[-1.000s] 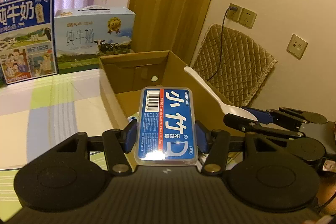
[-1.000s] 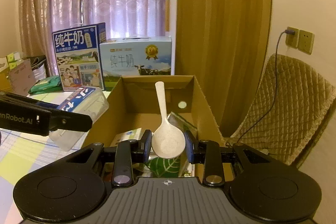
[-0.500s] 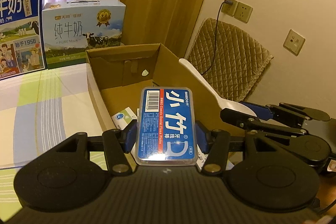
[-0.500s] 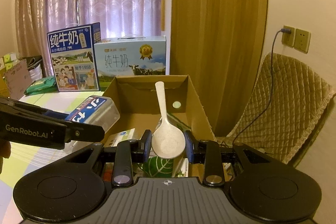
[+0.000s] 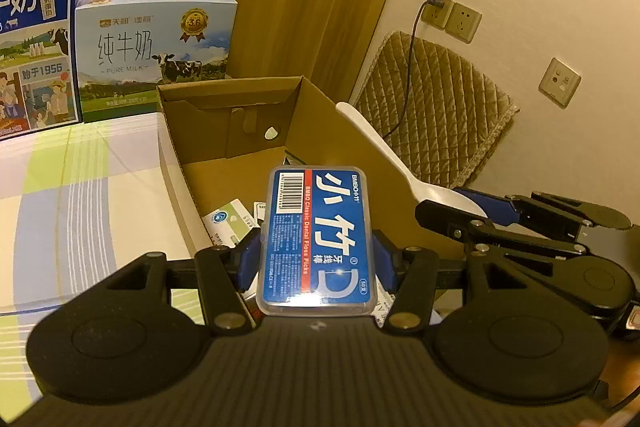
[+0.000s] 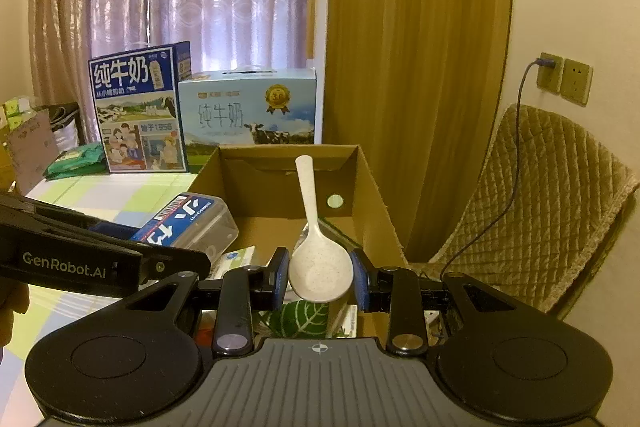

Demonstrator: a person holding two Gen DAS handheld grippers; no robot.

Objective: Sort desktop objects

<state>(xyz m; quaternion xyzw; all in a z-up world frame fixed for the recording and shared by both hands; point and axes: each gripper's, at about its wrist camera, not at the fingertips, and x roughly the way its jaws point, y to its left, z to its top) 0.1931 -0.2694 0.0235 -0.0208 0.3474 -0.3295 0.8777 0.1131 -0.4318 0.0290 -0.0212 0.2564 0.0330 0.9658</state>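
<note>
My left gripper [image 5: 317, 261] is shut on a clear floss-pick box with a blue label [image 5: 317, 239], held over the near end of an open cardboard box [image 5: 240, 131]. The same floss box [image 6: 188, 223] shows at the left of the right wrist view, above the carton's left wall. My right gripper [image 6: 321, 279] is shut on the bowl of a white plastic spoon [image 6: 318, 259], handle pointing away over the cardboard box [image 6: 372, 195]. That spoon [image 5: 384, 155] and the right gripper [image 5: 472, 211] appear at the right of the left wrist view. Packets and a leaf-printed item lie inside the carton.
Two milk cartons [image 6: 140, 111] [image 6: 248, 111] stand behind the cardboard box on the checked tablecloth [image 5: 80, 187]. A quilted chair back [image 6: 552, 195] and a wall socket with a cable [image 6: 560, 79] are to the right. Curtains hang behind.
Both grippers have moved forward, closer over the cardboard box; more of its inside shows. Each keeps its hold on its object.
</note>
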